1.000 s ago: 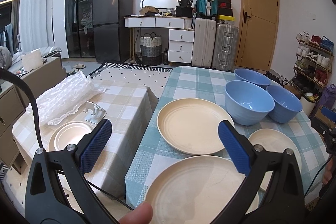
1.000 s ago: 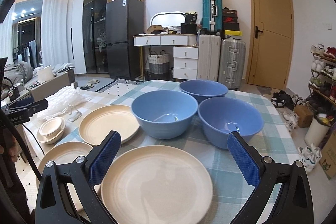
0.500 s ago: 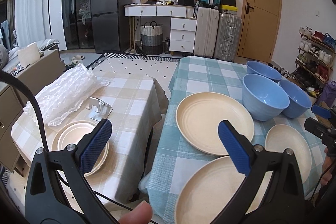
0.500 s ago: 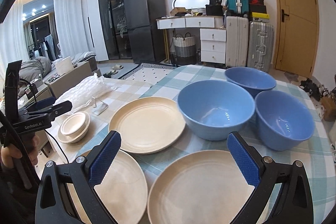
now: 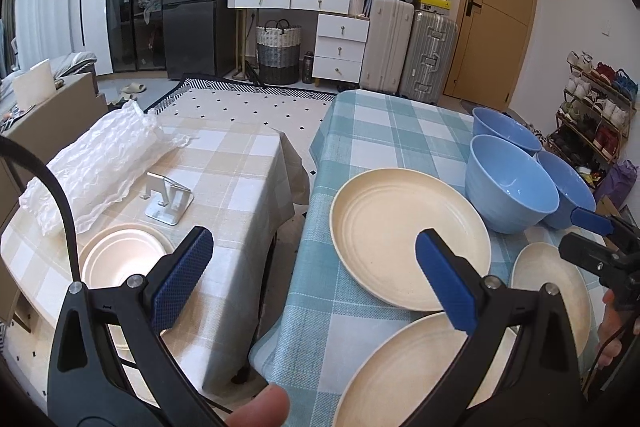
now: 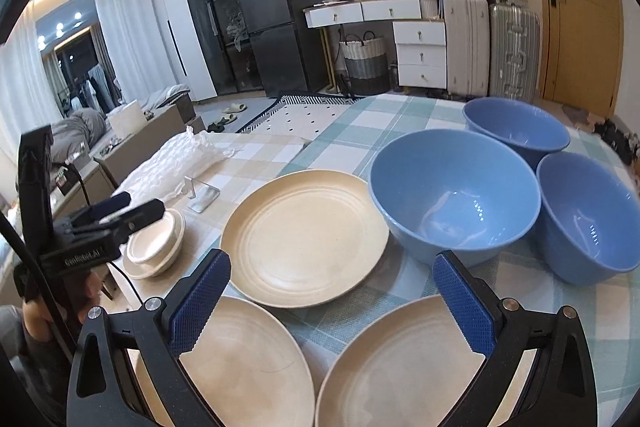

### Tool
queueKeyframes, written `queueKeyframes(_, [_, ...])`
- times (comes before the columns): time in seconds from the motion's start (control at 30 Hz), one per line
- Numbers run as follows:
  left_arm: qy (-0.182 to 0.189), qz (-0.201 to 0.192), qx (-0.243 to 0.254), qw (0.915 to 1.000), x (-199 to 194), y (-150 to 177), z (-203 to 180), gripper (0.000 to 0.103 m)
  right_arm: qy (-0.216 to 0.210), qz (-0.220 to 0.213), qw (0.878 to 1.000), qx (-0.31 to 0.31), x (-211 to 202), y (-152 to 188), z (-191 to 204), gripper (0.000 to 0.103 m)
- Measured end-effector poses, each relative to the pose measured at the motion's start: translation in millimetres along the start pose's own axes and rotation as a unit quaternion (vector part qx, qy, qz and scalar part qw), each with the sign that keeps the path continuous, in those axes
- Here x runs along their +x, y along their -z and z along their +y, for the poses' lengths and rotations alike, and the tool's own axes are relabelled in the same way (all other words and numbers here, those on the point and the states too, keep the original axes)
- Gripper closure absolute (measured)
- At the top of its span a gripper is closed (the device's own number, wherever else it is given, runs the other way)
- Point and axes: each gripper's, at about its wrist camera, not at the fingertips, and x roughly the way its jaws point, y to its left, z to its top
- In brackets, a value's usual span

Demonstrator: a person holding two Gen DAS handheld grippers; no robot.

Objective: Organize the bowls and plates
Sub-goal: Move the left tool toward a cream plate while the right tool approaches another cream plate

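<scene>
Both grippers idle over the near edge of the teal-and-white checked tablecloth (image 6: 404, 115). Left gripper (image 5: 308, 269) has its blue pads spread wide with nothing between them. Right gripper (image 6: 332, 297) is the same: fully spread, holding nothing.

Task items, right wrist view:
- Far round cream plate with ringed centre (image 6: 304, 243), flat on the cloth.
- Near-left cream plate (image 6: 244, 363) and near-right cream plate (image 6: 404, 367), side by side just under the right gripper and close to the table's near edge.
- Large glossy blue bowl (image 6: 454, 193), with a second blue bowl (image 6: 516, 131) behind it and a third blue bowl (image 6: 592, 215) to its right. The three are bunched and look to be touching or nearly so.
- Small nested cream dishes (image 6: 154, 249) on the neighbouring beige checked table (image 5: 224, 163), beside a crumpled bubble wrap sheet (image 5: 96, 163) and a small metal stand (image 5: 168, 201).

Risks, my judgement:
- Plates lie flat, rims low, so a pad coming in too steep would skid over the rim, or shove the plate rather than get under it.
- The near plates sit by the edge; a push toward the person could send one off.
- Smooth, glossy bowl walls — a pinch on the rim may slip, and nudging one bowl likely knocks its neighbours.
- The cloth could drag with a sliding plate and shift everything on it.
- The grippers work close together here — collision is possible if both go for adjacent plates.
</scene>
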Motion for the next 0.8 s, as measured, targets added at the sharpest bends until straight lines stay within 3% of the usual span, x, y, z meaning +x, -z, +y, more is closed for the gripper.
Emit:
queueKeyframes(0.13, [0.006,0.011,0.018,0.9998,13.8,-0.2,-12.9,0.002,-0.009,0.043,0.999,0.027,18.5,-1.1,-5.0,0.0])
queueKeyframes(0.27, [0.017,0.02,0.01,0.9996,29.0,-4.3,-12.2,0.002,-0.005,0.052,0.998,0.027,28.3,-2.0,-3.8,0.0])
queueKeyframes(0.4, [0.041,0.047,-0.013,0.998,47.3,-5.2,-1.0,0.002,-0.032,0.069,0.996,0.05,37.6,-5.4,-4.6,0.0])
queueKeyframes(0.8, [0.042,0.07,-0.029,0.9962,74.7,-0.7,15.5,0.002,-0.018,0.106,0.992,0.064,71.0,-12.0,-4.4,0.0])
